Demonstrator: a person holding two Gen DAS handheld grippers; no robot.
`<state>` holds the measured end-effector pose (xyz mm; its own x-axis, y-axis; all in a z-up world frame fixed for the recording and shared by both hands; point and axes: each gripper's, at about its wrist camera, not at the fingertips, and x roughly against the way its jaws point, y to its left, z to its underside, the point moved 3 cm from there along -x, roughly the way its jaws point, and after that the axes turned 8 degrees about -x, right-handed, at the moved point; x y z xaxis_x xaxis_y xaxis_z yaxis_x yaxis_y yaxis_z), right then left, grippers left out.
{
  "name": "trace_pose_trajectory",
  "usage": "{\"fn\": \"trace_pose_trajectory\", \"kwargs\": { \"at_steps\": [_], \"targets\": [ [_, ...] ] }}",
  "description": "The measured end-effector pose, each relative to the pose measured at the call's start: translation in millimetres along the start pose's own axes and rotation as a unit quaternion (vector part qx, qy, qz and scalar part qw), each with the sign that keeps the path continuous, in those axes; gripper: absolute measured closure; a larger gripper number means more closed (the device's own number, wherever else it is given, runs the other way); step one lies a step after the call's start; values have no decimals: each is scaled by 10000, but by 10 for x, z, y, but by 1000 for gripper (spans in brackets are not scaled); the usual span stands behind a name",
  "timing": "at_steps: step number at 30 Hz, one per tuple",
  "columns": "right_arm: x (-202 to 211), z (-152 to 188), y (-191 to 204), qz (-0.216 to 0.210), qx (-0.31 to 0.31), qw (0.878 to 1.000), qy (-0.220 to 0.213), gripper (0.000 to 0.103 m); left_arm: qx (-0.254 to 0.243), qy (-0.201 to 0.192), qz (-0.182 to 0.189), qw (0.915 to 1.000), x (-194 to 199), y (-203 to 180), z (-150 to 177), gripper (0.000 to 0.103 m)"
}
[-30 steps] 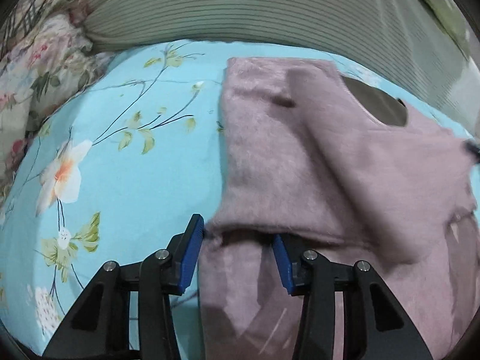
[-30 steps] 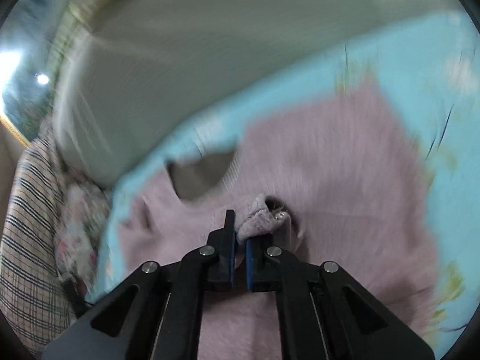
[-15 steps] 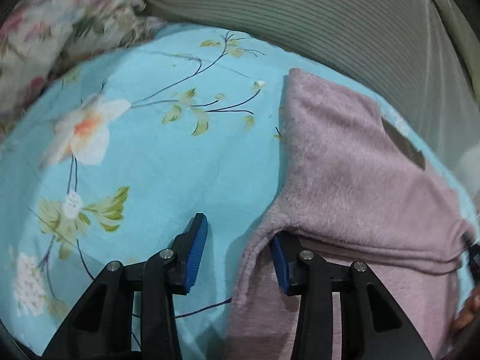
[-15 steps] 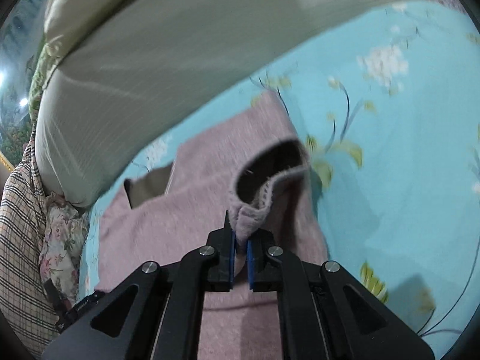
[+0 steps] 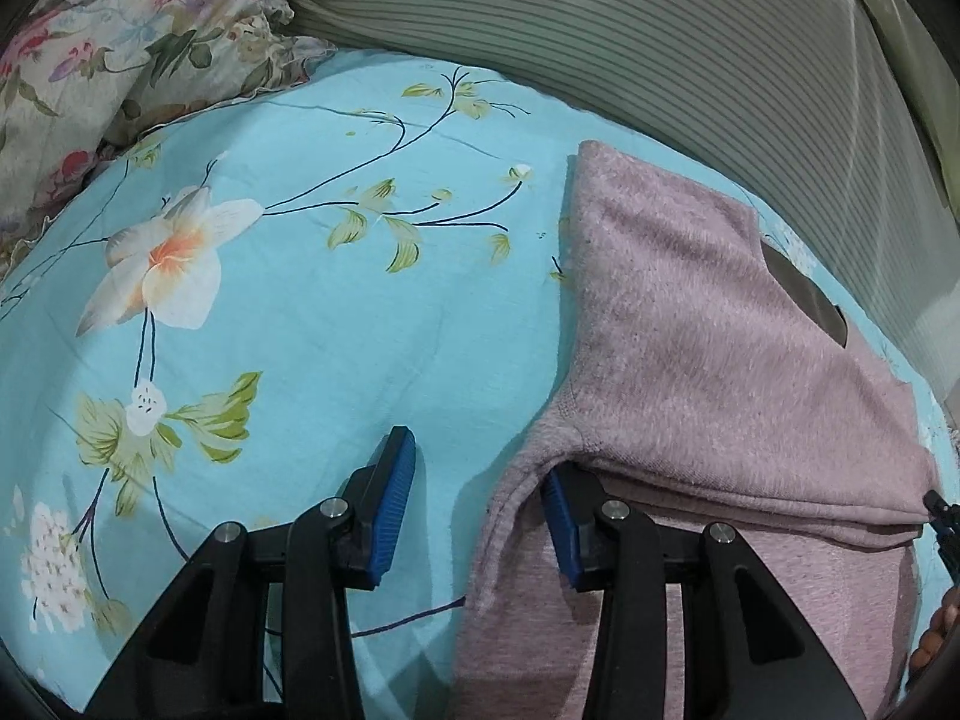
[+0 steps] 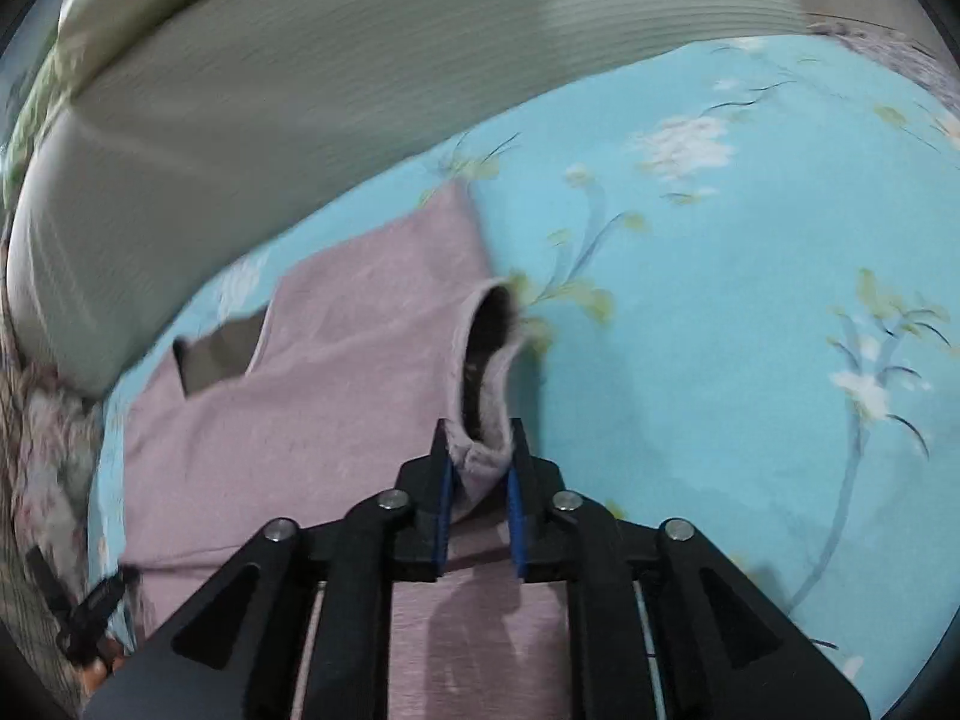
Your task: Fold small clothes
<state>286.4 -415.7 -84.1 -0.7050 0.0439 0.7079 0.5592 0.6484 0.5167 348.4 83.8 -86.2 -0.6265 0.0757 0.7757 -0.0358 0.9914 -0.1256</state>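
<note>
A small fuzzy mauve sweater [image 5: 708, 360] lies on a turquoise floral bedsheet [image 5: 288, 324], with its upper part folded down over the lower part. My left gripper [image 5: 477, 498] is open at the sweater's left edge, its right finger tucked under the folded layer, its left finger over bare sheet. In the right wrist view the sweater [image 6: 336, 372] lies left of centre. My right gripper [image 6: 478, 450] has its jaws slightly parted with the sweater's sleeve cuff [image 6: 486, 396] between them, at the sweater's right edge.
A striped olive-grey cushion [image 5: 660, 36] runs along the far side of the bed. A floral pillow [image 5: 120, 60] lies at the far left in the left wrist view. A checked fabric [image 6: 24, 570] shows at the left edge of the right wrist view.
My right gripper carried the cuff across to the sweater's right edge and its jaws have parted. My left gripper stayed open and shifted left, so more sheet shows.
</note>
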Motion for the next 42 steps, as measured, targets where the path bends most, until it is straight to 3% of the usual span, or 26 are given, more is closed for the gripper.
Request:
{"fn": "trace_pose_trajectory", "kwargs": {
  "at_steps": [2, 3, 6, 7, 9, 13, 14, 16, 17, 20, 25, 29, 33, 36, 42],
  "targets": [
    [184, -43, 62, -187, 80, 9988, -449, 83, 45, 3, 28, 10000, -8, 14, -1, 60],
    [206, -53, 125, -369, 161, 9981, -460, 83, 62, 8, 39, 10000, -9, 17, -2, 60],
    [24, -30, 332, -890, 479, 9948, 102, 83, 85, 16, 35, 10000, -14, 21, -7, 60],
    [-99, 5, 370, -831, 560, 9943, 363, 83, 95, 23, 41, 9999, -14, 23, -9, 60],
    [-393, 63, 229, -213, 509, 9954, 790, 83, 154, 44, 89, 9998, -16, 37, -14, 60],
    [-283, 66, 48, -696, -83, 9936, 888, 81, 73, 172, 155, 9997, 10, 39, -30, 60],
    [-187, 83, 73, -826, -35, 9928, 871, 78, -16, 190, 148, 9997, 58, 25, -18, 62],
    [43, 140, 119, -1143, 161, 9895, 865, 51, -175, 175, 294, 9993, 184, -24, 46, 64],
    [156, 198, 145, -1232, 273, 9884, 842, 46, -270, 169, 380, 9988, 259, -52, 93, 64],
    [420, 420, 188, -1359, 566, 9845, 958, 44, -624, 192, 534, 9964, 520, -115, 312, 62],
    [781, 698, -118, -1424, 465, 9805, 1270, 44, -1106, 444, 769, 9899, 897, -67, 791, 57],
    [1128, 913, -506, -1271, 458, 9826, 1277, 44, -1260, 782, 1051, 9833, 1111, 50, 1225, 56],
    [1272, 1177, -744, -1116, 605, 9791, 1590, 41, -1145, 1033, 1600, 9750, 1317, 137, 1656, 56],
    [1359, 1455, -863, -1392, 604, 9664, 2073, 41, -1119, 1050, 1920, 9693, 1496, 145, 1927, 53],
    [1728, 1835, -997, -2164, 791, 9401, 2513, 41, -1097, 926, 2273, 9632, 1820, 232, 2364, 51]
  ]
}}
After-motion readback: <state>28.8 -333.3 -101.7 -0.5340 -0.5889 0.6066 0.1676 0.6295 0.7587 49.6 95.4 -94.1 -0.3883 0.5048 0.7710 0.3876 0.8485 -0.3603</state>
